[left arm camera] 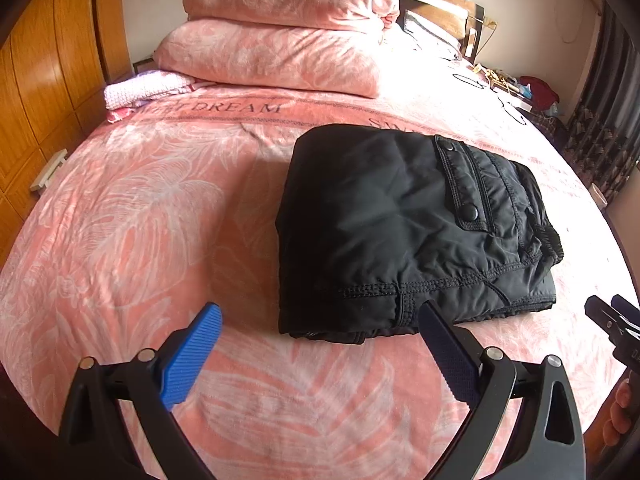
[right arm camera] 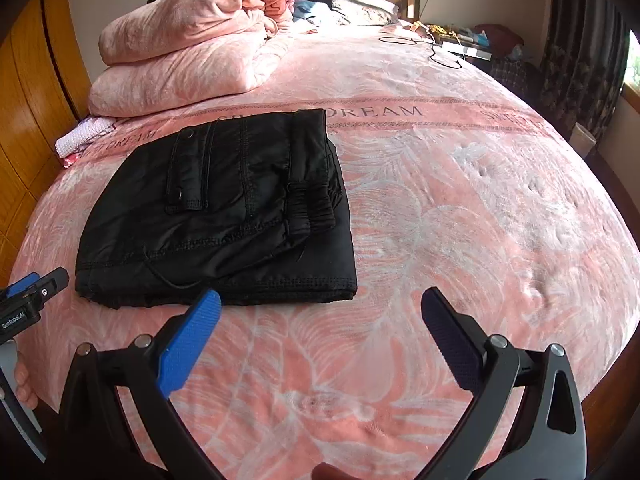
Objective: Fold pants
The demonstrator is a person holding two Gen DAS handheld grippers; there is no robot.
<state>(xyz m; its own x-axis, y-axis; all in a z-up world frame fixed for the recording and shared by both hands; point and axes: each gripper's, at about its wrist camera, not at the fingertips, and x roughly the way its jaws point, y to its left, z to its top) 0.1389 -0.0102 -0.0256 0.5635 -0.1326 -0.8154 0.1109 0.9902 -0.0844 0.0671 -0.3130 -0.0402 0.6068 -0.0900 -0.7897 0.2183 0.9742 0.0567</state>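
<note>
Black pants (left arm camera: 400, 224) lie folded into a compact rectangle on the pink bed, a snap pocket and the elastic waistband on top. They also show in the right wrist view (right arm camera: 224, 216). My left gripper (left arm camera: 320, 312) is open and empty, just in front of the pants' near edge, with its right finger by that edge. My right gripper (right arm camera: 320, 300) is open and empty, in front of the pants' near right corner. The right gripper's tip shows at the left view's right edge (left arm camera: 612, 320), and the left gripper's tip shows at the right view's left edge (right arm camera: 36, 284).
A pink leaf-print blanket (right arm camera: 460, 208) covers the bed. Folded pink quilts (left arm camera: 280, 32) are stacked at the head. A white knit cloth (left arm camera: 140, 88) lies beside them. A wooden wardrobe (left arm camera: 40, 80) stands to the left. Cables and clutter (right arm camera: 448, 40) sit at the far right.
</note>
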